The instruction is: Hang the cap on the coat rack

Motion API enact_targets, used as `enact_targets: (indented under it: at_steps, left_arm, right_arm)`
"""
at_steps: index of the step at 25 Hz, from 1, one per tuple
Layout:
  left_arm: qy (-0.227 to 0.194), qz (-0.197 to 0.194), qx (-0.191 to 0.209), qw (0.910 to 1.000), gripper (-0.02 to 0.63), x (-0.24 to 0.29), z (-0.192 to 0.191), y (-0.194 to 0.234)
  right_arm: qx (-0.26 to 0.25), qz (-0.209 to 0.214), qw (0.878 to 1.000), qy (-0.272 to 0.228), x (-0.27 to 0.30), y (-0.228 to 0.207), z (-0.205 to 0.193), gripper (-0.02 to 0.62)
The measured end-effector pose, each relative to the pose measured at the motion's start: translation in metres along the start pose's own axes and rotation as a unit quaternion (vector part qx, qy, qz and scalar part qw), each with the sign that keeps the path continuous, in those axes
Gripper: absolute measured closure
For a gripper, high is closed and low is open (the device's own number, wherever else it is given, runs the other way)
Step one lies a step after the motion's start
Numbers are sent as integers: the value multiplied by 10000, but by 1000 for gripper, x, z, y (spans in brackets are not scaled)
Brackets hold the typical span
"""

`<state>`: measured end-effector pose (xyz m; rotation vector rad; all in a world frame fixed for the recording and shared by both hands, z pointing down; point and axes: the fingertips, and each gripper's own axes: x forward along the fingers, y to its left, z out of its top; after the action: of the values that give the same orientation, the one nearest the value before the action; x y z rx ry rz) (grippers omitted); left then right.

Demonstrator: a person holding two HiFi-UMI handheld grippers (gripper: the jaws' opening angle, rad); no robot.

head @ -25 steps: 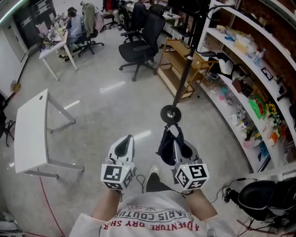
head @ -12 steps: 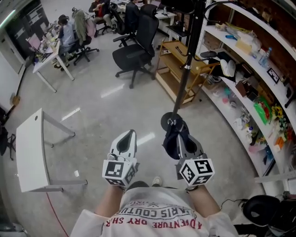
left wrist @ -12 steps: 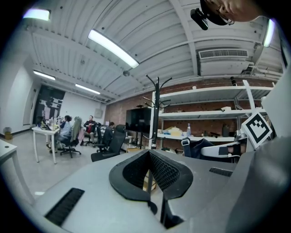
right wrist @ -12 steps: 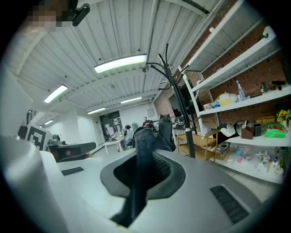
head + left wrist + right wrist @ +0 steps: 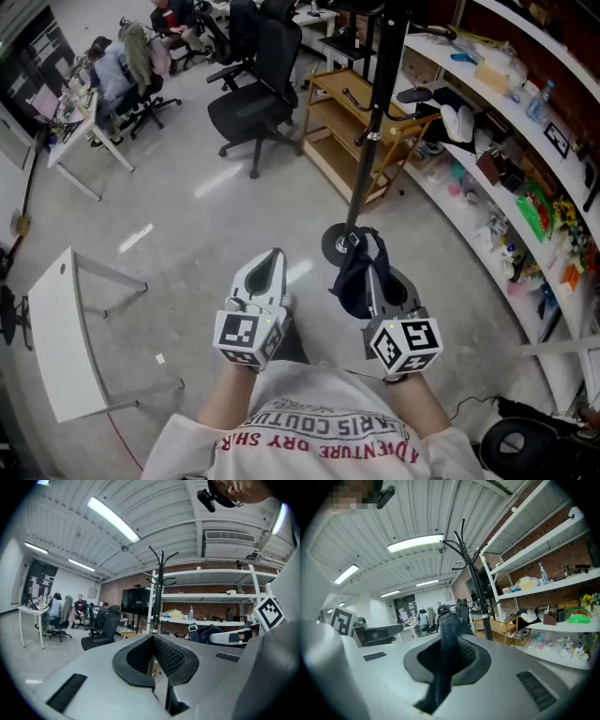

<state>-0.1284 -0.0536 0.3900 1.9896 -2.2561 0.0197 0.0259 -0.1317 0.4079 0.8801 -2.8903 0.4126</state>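
Note:
A dark denim cap point(image 5: 354, 279) hangs pinched in my right gripper point(image 5: 371, 269), which is shut on its fabric. In the right gripper view the cap's cloth point(image 5: 448, 634) runs up between the jaws. The black coat rack point(image 5: 375, 112) stands just ahead, its round base point(image 5: 334, 244) on the floor beside the cap. Its curved hooks point(image 5: 461, 543) rise high above the jaws, and the coat rack point(image 5: 158, 583) also shows in the left gripper view. My left gripper point(image 5: 270, 258) is held level beside the right one, shut with nothing in it.
White curved shelves point(image 5: 511, 141) full of small items run along the right. A wooden cart point(image 5: 361, 122) stands behind the rack. Black office chairs point(image 5: 253, 103) and seated people are further back. A white table point(image 5: 66, 328) stands at the left.
Both grippers have come closer to the coat rack, and its base now lies right by the cap. The grip on the cap is unchanged.

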Motion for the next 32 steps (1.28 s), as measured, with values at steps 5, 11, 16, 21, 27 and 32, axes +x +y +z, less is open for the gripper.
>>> enact_targets:
  at_steps: [5,11,16,21,27,32]
  left_arm:
    - [31,-692,91,9976,600,74,4,9]
    - [64,-1397,160,9900,601,161,24,51]
    - [92,-1721,91,9850,600,227,37,98]
    - [258,-2114,100,9770,601,271,32,113]
    - [522,-2616,135,9637,601,304,16,119]
    - [796,-2954,107,9520,600,325,-4,106]
  right_arm:
    - [80,-530,9984,-162,44,-28,13,572]
    - [134,-1222,9921,-261,114,-49,34,572]
    - [62,-1630,9863,-248,175,-53,48,572]
    - [44,-2006,9794,-229,214,-68,52,572]
    - [54,-2502,9680,-194,253,-88,48,572]
    - [-1,-2831,9590,-122,267,-109,41,572]
